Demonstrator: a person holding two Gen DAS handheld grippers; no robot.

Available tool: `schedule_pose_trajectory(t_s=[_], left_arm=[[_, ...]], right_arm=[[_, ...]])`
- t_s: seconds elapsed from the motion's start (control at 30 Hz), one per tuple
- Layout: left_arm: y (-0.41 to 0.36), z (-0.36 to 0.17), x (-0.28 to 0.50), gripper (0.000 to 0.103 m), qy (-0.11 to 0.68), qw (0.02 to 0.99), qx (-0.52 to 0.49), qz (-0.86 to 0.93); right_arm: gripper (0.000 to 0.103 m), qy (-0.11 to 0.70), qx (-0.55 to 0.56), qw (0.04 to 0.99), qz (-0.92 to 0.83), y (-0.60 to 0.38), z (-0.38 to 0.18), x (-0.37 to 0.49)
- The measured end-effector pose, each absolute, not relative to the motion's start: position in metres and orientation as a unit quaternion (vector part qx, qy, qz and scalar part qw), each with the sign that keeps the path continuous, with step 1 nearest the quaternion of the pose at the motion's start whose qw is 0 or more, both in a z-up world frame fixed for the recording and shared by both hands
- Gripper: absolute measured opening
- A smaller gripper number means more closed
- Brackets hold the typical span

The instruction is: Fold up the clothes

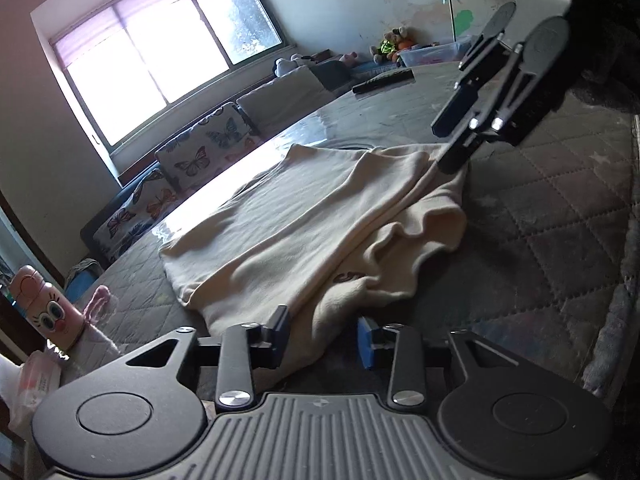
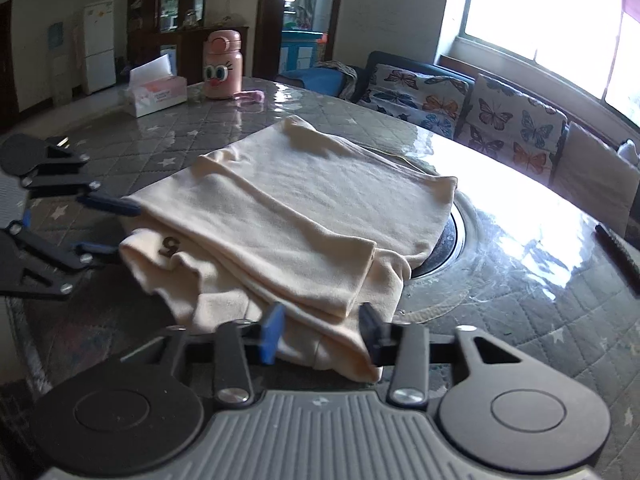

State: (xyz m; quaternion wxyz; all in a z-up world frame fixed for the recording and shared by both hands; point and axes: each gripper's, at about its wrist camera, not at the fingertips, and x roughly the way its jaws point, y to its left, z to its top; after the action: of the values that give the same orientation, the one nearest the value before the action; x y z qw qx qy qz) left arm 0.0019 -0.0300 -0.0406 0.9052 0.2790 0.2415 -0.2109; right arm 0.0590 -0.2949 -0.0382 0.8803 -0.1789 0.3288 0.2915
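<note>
- Lying partly folded on the table, the cream shirt has one layer turned over another, and a dark printed mark shows on the lower layer near its left edge in the right wrist view.
- The shirt's far right corner hangs over a dark round recess in the tabletop.
- The left gripper sits low at one end of the shirt — its blue-padded fingers stand apart, with a fold of cloth lying between them; whether they press it I cannot tell.
- The right gripper sits at the near edge of the shirt in its own view, fingers spread wide on either side of the bunched hem, not pinching it.
- From the left wrist view the right gripper comes in from the upper right, its tips at the far corner of the shirt.
- From the right wrist view the left gripper shows at the left, one finger tip touching the shirt's side edge.
- A pink bottle with a cartoon face and a tissue box stand at the table's far side, well apart from the shirt.
- A sofa with butterfly cushions runs beside the table under a bright window.
</note>
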Motion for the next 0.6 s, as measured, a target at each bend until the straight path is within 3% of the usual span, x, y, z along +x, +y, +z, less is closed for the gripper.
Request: schedule_pose_trajectory(t_s=[0.1,0.33,0.47,0.53,0.6], left_arm=[[-0.028,-0.035,0.008,0.016,0.24,0.912,0.26,-0.21],[-0.022,-0.014,0.029,0.011,0.235,0.93,0.201,-0.197],[-0.021,-0.007,0.041,0.011,0.237,0.934,0.186,-0.195],[-0.02,-0.007,0.045,0.011,0.24,0.933,0.183,-0.194],[-0.019,-0.008,0.047,0.011,0.244,0.933,0.18,-0.194]], right_arm=[[0.058,0.325,-0.198,0.872,0.308,-0.293,-0.039,0.05],[0.073,0.298,-0.256,0.855,0.337,-0.275,-0.051,0.037],[0.073,0.283,-0.261,0.855,0.346,-0.265,-0.054,0.045],[0.067,0.281,-0.257,0.857,0.348,-0.261,-0.054,0.051],[0.05,0.287,-0.244,0.857,0.351,-0.259,-0.055,0.062]])
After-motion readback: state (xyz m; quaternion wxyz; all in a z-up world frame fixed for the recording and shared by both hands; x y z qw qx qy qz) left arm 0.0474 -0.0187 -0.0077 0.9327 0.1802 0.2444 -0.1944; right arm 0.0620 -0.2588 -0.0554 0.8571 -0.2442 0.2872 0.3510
